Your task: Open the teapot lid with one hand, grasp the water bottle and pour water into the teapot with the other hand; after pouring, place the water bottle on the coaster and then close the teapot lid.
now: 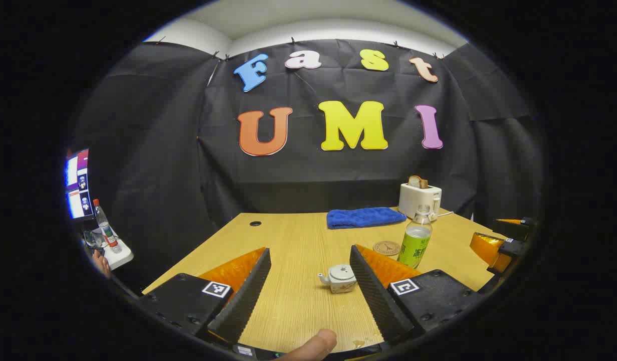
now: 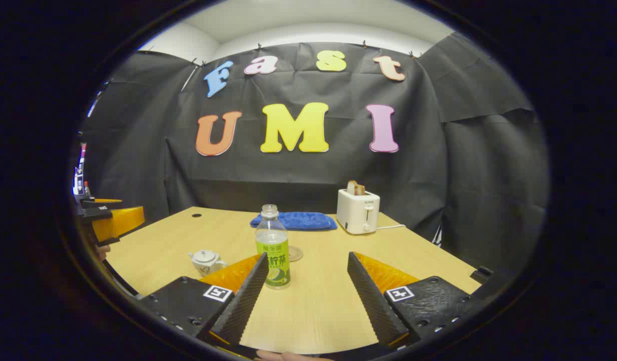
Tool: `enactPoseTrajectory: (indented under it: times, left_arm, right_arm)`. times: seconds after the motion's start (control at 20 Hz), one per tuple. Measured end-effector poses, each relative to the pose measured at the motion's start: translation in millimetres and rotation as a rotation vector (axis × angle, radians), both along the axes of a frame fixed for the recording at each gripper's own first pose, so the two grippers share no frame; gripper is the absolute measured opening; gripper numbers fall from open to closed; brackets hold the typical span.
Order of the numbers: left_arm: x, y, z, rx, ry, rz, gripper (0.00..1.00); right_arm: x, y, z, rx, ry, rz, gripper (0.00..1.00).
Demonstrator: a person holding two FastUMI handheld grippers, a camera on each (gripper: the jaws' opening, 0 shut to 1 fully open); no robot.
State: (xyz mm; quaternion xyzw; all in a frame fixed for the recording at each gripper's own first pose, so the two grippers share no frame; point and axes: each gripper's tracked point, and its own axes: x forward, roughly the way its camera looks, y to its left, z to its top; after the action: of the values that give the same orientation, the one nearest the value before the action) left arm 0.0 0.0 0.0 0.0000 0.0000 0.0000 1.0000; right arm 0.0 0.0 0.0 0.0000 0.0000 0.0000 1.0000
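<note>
A small white teapot (image 1: 340,279) with its lid on sits on the wooden table (image 1: 293,240), just ahead of my open left gripper (image 1: 308,281) and close to its right finger. Right of it stands an uncapped water bottle (image 1: 416,236) with a green label, beside a round coaster (image 1: 387,247). In the right gripper view the bottle (image 2: 272,247) stands upright just beyond the left finger of my open right gripper (image 2: 305,286). The teapot (image 2: 206,261) is at the left there, and the coaster (image 2: 294,253) lies behind the bottle. The other gripper (image 2: 113,220) shows at far left.
A folded blue towel (image 1: 364,217) lies at the back of the table, and a white toaster (image 1: 420,198) holding bread stands at the back right. A side shelf with a bottle and glasses (image 1: 105,235) is off the table's left. A fingertip (image 1: 313,346) shows at the bottom.
</note>
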Motion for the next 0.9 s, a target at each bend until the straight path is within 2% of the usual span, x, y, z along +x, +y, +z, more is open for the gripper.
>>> enactPoseTrajectory:
  times: [0.35,0.9]
  left_arm:
    - [9,-20,-1,-0.041,-0.032,-0.094,0.99]
    - [17,-16,-13,-0.036,0.003,-0.076,0.99]
  right_arm:
    - [4,-10,-6,0.004,0.006,-0.029,0.95]
    - [7,-9,-16,0.007,0.026,-0.024,0.95]
